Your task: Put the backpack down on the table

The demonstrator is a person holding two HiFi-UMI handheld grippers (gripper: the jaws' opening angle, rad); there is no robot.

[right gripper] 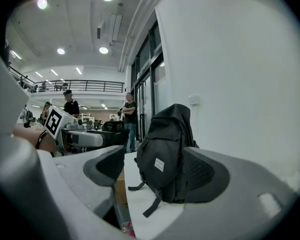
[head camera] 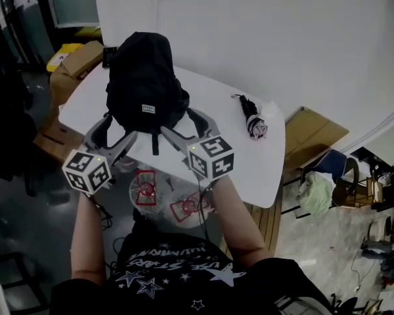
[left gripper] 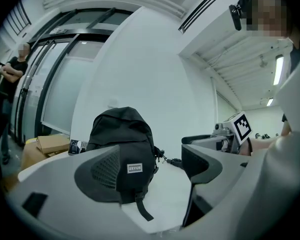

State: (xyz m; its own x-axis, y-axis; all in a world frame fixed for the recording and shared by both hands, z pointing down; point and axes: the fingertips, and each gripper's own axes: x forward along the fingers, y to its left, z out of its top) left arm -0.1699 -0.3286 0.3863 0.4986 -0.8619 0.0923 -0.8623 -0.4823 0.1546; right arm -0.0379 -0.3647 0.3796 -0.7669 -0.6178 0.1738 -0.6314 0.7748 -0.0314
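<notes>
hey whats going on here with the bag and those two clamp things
A person holds a two-jaw gripper in each hand, right at the near side of a black backpack. The backpack stands upright on the white table and seems to rest there on its own. The left gripper and the right gripper both have their jaws apart, so neither is clamped on it. A folded umbrella lies on the table to the backpack's right.

The right claw (right gripper: 154, 165) (jaws apart) faces the backpack (right gripper: 165, 149) on the table (right gripper: 136, 206).
</notes>
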